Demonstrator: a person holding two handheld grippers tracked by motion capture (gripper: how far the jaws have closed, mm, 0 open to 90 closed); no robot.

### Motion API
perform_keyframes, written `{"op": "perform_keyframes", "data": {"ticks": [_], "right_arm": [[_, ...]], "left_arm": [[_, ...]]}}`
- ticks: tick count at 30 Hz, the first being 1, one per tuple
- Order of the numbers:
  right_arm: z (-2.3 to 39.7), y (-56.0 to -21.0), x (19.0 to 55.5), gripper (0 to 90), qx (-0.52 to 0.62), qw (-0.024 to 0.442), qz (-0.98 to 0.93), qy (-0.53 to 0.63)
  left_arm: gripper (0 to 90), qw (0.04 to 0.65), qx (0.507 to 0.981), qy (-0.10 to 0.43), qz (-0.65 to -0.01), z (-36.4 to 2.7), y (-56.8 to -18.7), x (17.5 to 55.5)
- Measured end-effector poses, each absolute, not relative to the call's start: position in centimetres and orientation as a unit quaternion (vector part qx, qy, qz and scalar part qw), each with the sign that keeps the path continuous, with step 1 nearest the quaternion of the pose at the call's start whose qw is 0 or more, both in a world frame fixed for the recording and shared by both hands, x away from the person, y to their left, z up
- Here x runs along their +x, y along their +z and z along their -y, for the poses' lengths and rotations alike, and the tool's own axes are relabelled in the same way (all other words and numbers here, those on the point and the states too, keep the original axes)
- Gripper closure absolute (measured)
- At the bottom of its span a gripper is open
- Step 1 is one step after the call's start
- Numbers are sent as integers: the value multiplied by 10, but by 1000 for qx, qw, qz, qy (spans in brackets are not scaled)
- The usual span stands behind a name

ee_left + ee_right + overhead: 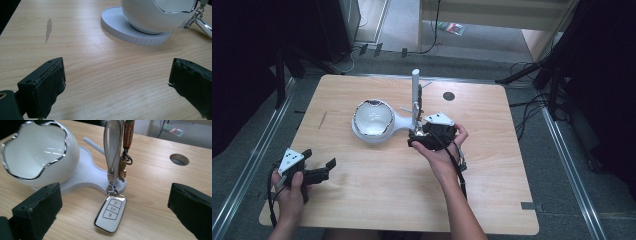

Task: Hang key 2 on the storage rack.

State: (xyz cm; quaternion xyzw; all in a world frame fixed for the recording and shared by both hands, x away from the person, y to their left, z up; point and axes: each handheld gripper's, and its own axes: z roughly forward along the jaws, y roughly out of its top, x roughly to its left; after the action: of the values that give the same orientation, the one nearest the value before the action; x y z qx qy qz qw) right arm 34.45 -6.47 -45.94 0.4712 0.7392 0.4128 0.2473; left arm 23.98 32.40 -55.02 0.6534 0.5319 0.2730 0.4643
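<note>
On the counter (377, 190), the white stand (82, 176) carries the car key (110, 213), hung from its post and resting near the base. The right gripper (115, 215), fingers spread, seems to have released it; backing away comes next. The left gripper (117, 87) idles, spread wide.

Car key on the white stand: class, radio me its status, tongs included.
Both tongs open, holding nothing. Silver three-button car key hangs by its strap from the white stand, lower end on the wooden table. Nothing in the way.

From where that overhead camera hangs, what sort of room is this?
Probably a lab or recording studio, not a home. A bare wooden table stands between black curtains, cables trail over the grey carpet, and a person works with handheld grippers near a white key stand holding a car key fob.
</note>
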Motion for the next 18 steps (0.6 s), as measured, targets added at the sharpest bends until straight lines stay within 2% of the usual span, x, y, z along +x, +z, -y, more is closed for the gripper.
{"op": "perform_keyframes", "data": {"ticks": [5, 18], "right_arm": [[68, -455, 338, 0, 472, 265, -737, 404], [86, -459, 326, 0, 472, 271, -738, 399]], "left_arm": [[12, 465, 654, 274, -531, -324, -550, 240], [11, 466, 652, 273, -532, -324, -550, 240]]}}
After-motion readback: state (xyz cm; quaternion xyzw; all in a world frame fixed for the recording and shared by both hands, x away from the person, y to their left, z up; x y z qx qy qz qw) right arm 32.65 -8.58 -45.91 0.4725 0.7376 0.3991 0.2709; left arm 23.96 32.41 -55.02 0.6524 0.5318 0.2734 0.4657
